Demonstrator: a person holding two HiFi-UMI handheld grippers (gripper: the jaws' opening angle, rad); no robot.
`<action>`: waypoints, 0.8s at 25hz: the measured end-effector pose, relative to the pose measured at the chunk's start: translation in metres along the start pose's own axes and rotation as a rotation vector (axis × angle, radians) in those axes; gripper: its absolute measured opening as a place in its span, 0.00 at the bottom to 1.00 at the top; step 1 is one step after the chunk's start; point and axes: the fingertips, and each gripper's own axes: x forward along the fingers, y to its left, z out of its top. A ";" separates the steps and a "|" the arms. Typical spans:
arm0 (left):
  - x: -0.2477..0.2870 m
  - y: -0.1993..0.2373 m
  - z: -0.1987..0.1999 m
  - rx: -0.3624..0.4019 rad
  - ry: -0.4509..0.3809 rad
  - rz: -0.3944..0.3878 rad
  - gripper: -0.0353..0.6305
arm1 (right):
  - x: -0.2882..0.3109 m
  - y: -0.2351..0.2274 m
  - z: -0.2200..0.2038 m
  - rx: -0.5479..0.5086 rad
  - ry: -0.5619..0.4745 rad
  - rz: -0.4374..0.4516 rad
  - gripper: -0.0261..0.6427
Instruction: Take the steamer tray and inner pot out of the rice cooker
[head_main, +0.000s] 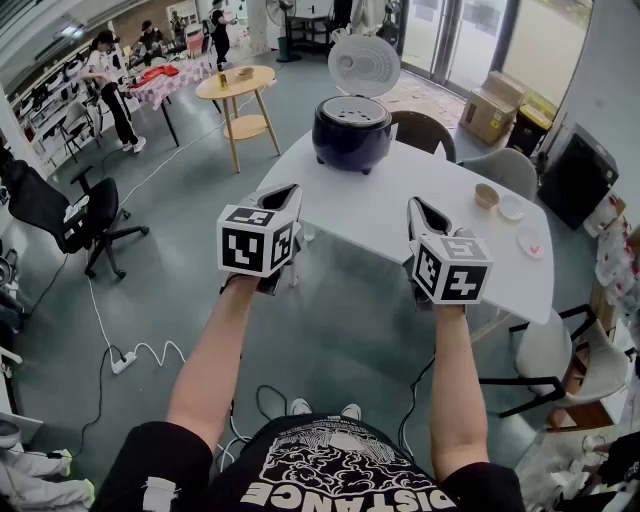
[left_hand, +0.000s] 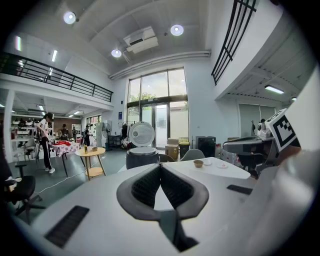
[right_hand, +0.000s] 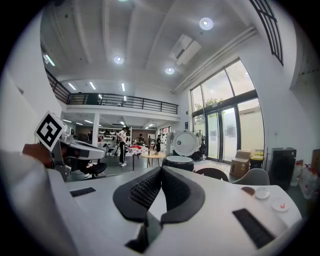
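A dark blue rice cooker (head_main: 352, 131) stands at the far end of the white table (head_main: 390, 215) with its round white lid (head_main: 364, 65) raised; a pale steamer tray (head_main: 353, 109) shows in its mouth. The cooker (left_hand: 142, 157) also appears far ahead in the left gripper view and the cooker (right_hand: 179, 163) in the right gripper view. My left gripper (head_main: 287, 195) hovers over the table's near left edge, shut and empty. My right gripper (head_main: 417, 212) hangs over the near edge, shut and empty. Both are well short of the cooker.
A small brown bowl (head_main: 487, 195) and two white dishes (head_main: 512, 208) sit at the table's right side. Chairs (head_main: 424, 132) ring the far side. A round wooden table (head_main: 236, 85) stands beyond to the left, a black office chair (head_main: 70, 215) at left, and cables (head_main: 140, 355) lie on the floor.
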 end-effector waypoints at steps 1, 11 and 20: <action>0.000 -0.002 0.000 0.003 -0.001 -0.001 0.07 | -0.001 -0.001 -0.001 0.002 -0.001 -0.004 0.06; -0.001 -0.010 0.004 0.026 -0.011 -0.002 0.07 | -0.008 -0.006 -0.001 -0.009 -0.001 -0.035 0.06; 0.006 -0.009 -0.001 0.020 -0.003 -0.005 0.15 | -0.005 -0.009 -0.005 -0.018 -0.001 -0.048 0.13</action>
